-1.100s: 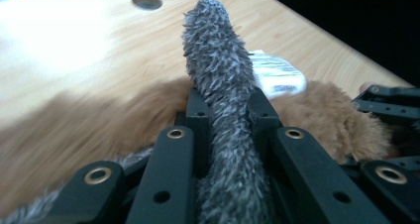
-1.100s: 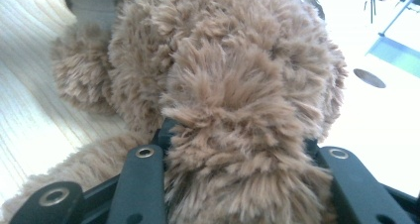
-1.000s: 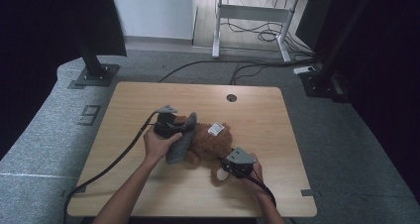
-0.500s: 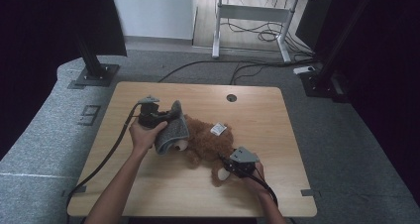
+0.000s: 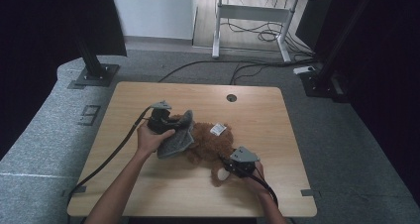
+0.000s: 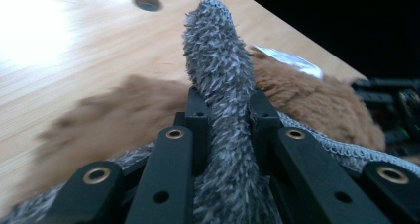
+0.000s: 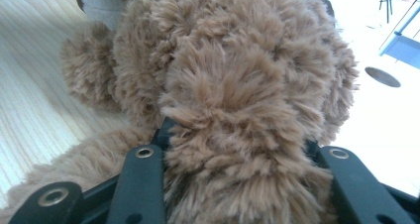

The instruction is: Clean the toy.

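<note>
On the table, grey garment, plush bear

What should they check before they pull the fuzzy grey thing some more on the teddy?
1. Left gripper is clamped on the grey fuzzy garment: ok, the cloth is pinched between its jaws.
2. Right gripper holds the brown teddy bear steady: ok, a plush limb sits between its jaws.
3. Teddy bear rests on the wooden table, away from the edges: ok.
4. White tag on the bear is free of the garment: ok, it lies uncovered.
5. Garment is lined up over the right part of the bear: cannot tell, fur and cloth overlap.
6. Cables are clear of the toy: ok in the high view.
</note>
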Demonstrator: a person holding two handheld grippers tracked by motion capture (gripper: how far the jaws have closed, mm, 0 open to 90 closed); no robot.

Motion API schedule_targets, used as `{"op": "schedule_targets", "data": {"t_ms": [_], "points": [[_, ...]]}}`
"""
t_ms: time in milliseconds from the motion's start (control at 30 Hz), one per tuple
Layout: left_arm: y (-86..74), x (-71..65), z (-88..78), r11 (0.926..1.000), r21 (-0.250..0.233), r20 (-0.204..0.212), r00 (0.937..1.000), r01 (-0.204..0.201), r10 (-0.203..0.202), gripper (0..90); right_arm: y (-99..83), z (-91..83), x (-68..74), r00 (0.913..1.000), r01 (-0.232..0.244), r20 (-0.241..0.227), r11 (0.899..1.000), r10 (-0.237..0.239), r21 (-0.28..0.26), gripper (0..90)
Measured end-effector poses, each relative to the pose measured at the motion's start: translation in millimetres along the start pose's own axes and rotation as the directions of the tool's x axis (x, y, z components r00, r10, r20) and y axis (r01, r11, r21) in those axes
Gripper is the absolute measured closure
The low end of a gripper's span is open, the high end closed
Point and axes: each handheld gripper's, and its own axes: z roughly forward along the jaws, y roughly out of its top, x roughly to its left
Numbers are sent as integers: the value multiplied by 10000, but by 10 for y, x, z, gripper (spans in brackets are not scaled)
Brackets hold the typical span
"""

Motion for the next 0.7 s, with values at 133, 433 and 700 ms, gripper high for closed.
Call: {"op": "schedule_targets", "data": {"t_ms": [133, 433, 700], "points": [[-5, -57, 140, 9975, 697, -283, 9995, -132, 152, 759, -2, -8, 8, 9999, -10, -135, 10000, 10, -19, 561], [-202, 72, 122, 9974, 387, -225, 9979, 608, -599, 774, 11, -19, -2, 9994, 293, -164, 9996, -293, -5, 551], [-127, 148, -4, 9974, 25, -487, 9962, 720, -718, 773, 10, -35, -9, 9986, 518, -135, 9987, -518, 31, 554]]}}
